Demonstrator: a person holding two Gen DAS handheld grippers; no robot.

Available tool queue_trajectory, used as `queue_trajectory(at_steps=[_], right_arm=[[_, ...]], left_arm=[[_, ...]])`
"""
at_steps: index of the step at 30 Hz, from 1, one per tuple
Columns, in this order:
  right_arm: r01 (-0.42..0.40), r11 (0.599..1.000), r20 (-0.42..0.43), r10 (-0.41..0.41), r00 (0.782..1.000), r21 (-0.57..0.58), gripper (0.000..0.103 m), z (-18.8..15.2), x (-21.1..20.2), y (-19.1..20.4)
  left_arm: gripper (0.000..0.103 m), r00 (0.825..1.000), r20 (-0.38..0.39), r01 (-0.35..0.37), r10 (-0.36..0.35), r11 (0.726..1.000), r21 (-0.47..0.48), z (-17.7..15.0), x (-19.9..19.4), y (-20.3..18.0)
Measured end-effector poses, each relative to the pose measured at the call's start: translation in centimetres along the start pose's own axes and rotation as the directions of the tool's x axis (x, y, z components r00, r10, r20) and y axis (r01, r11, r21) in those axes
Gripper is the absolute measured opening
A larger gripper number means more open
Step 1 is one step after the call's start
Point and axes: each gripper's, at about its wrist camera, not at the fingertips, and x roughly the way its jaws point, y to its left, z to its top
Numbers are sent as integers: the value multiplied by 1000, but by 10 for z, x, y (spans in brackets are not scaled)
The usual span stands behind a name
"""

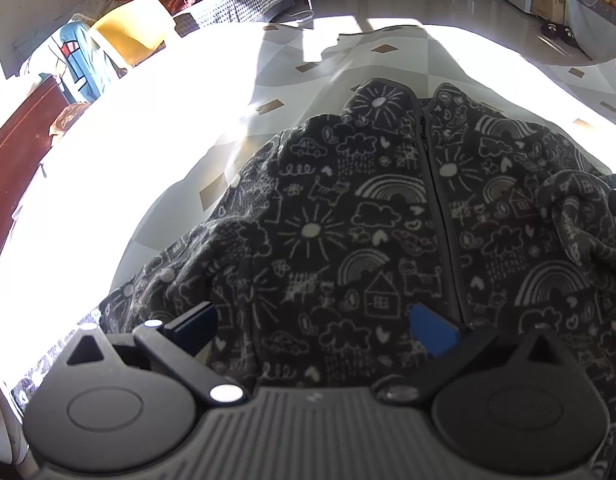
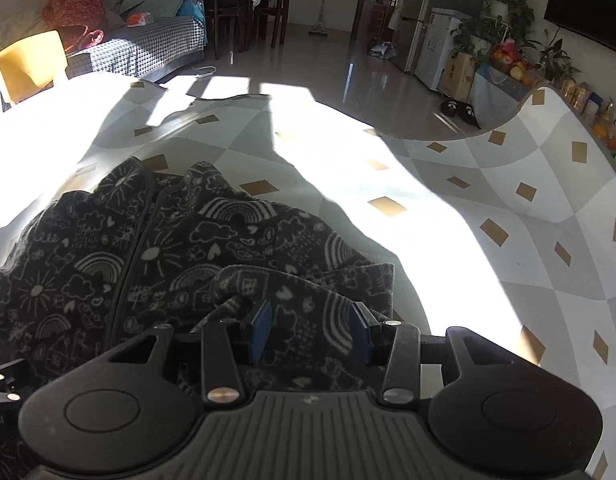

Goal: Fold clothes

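Lying front-up on a table covered with a diamond-patterned cloth, a dark fleece zip jacket printed with white doodles of suns, rainbows and houses has its collar pointing away from the cameras and its zip closed down the middle. In the right wrist view one sleeve lies doubled over the body on that side, with loose ridges of fabric; in the left wrist view the other sleeve trails outward toward the near table edge. The left gripper hangs over the lower front panel with its blue-padded fingers spread wide and no cloth between them. The right gripper sits over the folded-in sleeve, fingers parted, fabric showing in the gap but not pinched.

Risks, as judged from this arrangement: thick fleece may bunch so that a closing finger catches two layers instead of one, dragging the body along with the sleeve. The folded sleeve rests loosely and could slide back off if the jacket is tugged. Harsh sunlight bleaches the cloth at the left, hiding the table edge there, so fabric pulled that way could slip over it unnoticed.
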Motion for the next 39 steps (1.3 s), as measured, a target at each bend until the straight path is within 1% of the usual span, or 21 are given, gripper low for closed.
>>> queue_trajectory(at_steps=[1, 4, 6, 9, 13, 15, 17, 19, 22, 27, 30, 33, 36, 37, 39], right_arm=[[21, 1000, -24, -21, 1000, 13, 42, -1, 3, -5], [30, 998, -112, -24, 993, 55, 44, -6, 15, -18], [22, 995, -163, -6, 987, 94, 45, -10, 23, -24], [1, 988, -198, 30, 980, 156, 47, -14, 36, -33], [-48, 986, -175, 77, 982, 162, 48, -17, 42, -34], [-62, 983, -164, 91, 982, 171, 45, -19, 43, -35], [-64, 982, -154, 93, 984, 179, 32, -18, 42, -35], [-61, 982, -139, 87, 987, 177, 24, -16, 40, -34], [-56, 982, -110, 77, 991, 183, 16, -13, 34, -32], [-61, 984, -51, 71, 996, 166, 15, -6, 21, -23], [-28, 990, -38, 34, 999, 136, 13, -4, 17, -15], [-36, 983, -47, 46, 998, 179, 11, -4, 17, -22], [-52, 980, -20, 57, 998, 194, 7, -4, 13, -31], [-86, 973, -10, 90, 996, 216, 7, -3, 12, -37], [-117, 960, -5, 123, 992, 253, 7, 1, 12, -48]], left_arm=[[103, 1000, 1, 1, -1, 1000, 3, 0, 0, -1], [103, 1000, 1, 0, 0, 1000, 11, -1, 0, -6], [103, 1000, 1, 0, 0, 1000, 16, -1, 0, -8], [103, 1000, 1, 2, -3, 1000, 25, -1, 0, -13], [103, 1000, 1, 5, -5, 999, 34, -1, 1, -17], [103, 1000, -1, 5, -5, 1000, 30, -1, 1, -16], [103, 1000, 1, 4, -4, 1000, 26, 0, 1, -14], [103, 1000, 7, 0, 0, 1000, 21, 0, 0, -12], [103, 1000, 17, -6, 6, 1000, 15, 1, -2, -9], [103, 999, 31, -13, 13, 1000, 4, 3, -5, -3], [103, 999, 34, -11, 11, 1000, -3, 4, -6, -1], [103, 999, 37, -9, 9, 1000, -11, 5, -7, 1], [103, 999, 40, -7, 7, 1000, -18, 7, -8, 3], [103, 999, 41, -6, 7, 1000, -21, 7, -8, 4], [103, 999, 43, -4, 6, 1000, -26, 8, -9, 6]])
